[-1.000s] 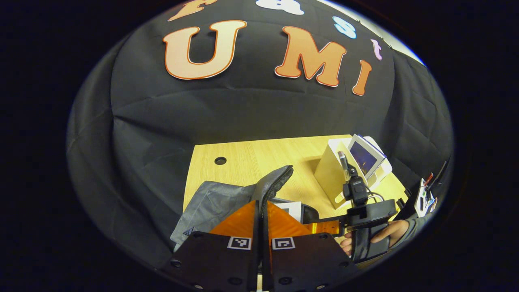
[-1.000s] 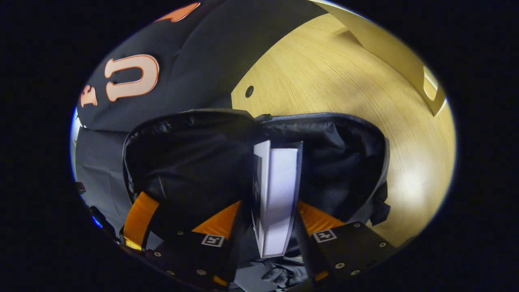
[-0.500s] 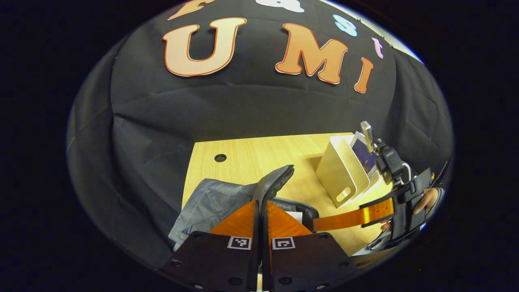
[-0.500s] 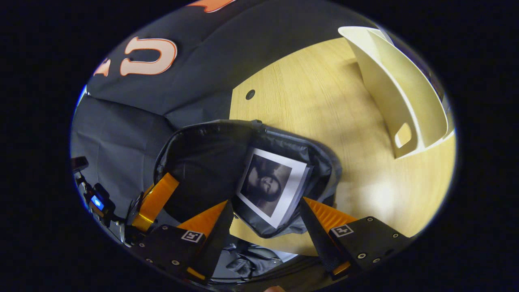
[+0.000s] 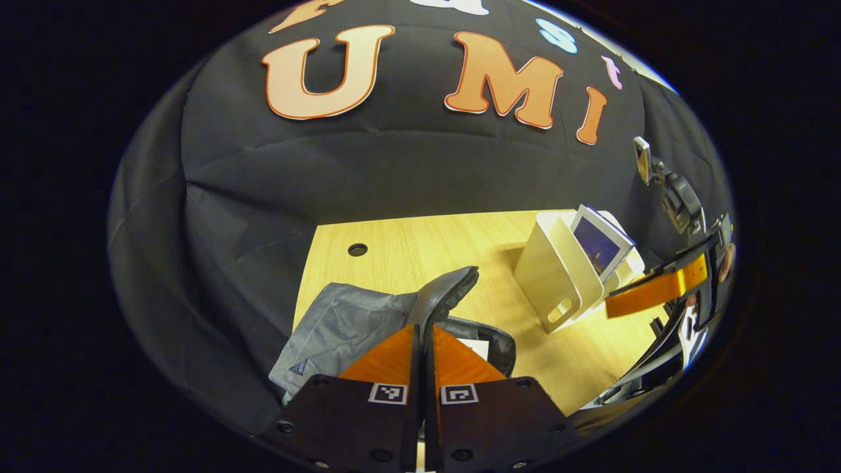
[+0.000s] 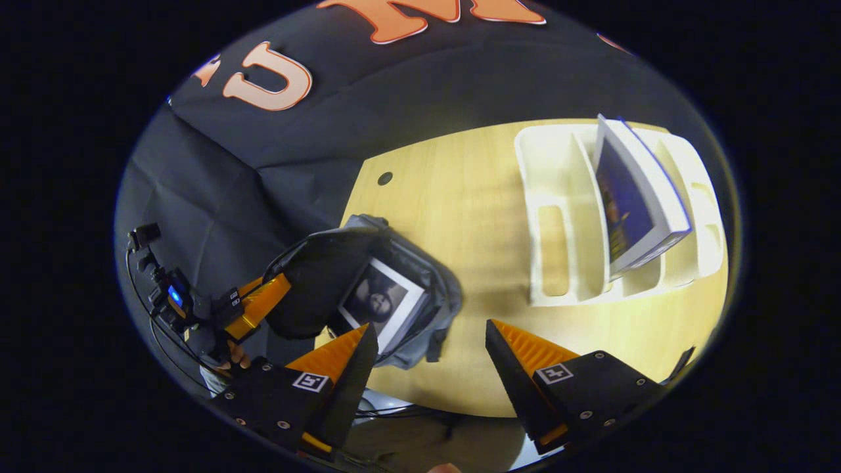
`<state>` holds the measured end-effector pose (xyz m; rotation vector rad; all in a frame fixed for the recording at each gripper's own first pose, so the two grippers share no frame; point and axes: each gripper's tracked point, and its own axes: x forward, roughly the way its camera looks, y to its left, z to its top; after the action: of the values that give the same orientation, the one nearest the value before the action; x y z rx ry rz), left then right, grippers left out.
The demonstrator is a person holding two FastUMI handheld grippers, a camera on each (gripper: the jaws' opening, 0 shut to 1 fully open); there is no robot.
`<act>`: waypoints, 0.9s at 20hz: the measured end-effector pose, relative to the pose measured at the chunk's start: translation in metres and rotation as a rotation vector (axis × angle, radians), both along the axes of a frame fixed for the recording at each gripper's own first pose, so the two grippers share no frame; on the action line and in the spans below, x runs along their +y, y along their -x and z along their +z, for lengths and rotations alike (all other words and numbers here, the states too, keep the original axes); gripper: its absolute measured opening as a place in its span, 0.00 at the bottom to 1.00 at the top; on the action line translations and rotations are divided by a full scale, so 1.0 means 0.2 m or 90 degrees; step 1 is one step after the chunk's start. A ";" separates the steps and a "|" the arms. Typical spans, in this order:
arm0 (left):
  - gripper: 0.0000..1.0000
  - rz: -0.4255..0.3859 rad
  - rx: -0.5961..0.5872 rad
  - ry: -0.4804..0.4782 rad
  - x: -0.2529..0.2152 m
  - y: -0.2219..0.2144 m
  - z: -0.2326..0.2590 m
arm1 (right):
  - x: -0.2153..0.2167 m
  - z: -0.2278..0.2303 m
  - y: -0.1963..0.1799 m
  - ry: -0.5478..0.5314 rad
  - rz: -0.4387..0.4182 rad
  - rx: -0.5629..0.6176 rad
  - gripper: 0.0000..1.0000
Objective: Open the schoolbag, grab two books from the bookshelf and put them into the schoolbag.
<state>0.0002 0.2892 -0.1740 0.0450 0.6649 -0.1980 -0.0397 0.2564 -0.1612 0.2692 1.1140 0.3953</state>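
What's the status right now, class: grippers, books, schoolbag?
Left gripper shut on schoolbag flap, holding it open. Right gripper open, holding nothing. One book in schoolbag, one book in bookshelf. Table between them bare.

A recording booth: black cloth wall (image 5: 394,171) behind a bare wooden table (image 5: 420,253).

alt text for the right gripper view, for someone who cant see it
The open right gripper hangs empty above a wooden table. Below it to the left, an open schoolbag holds one book, with the left gripper pinching its flap. To the right, a white bookshelf holds a second book.
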 end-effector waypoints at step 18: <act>0.05 0.096 0.020 -0.005 0.00 0.08 -0.06 | -0.81 0.07 -0.51 0.179 0.003 -0.028 0.98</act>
<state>-0.0163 0.2885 -0.1856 -0.0016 0.6972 -0.0507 0.0620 0.0949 -0.1476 0.0098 1.1121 0.2431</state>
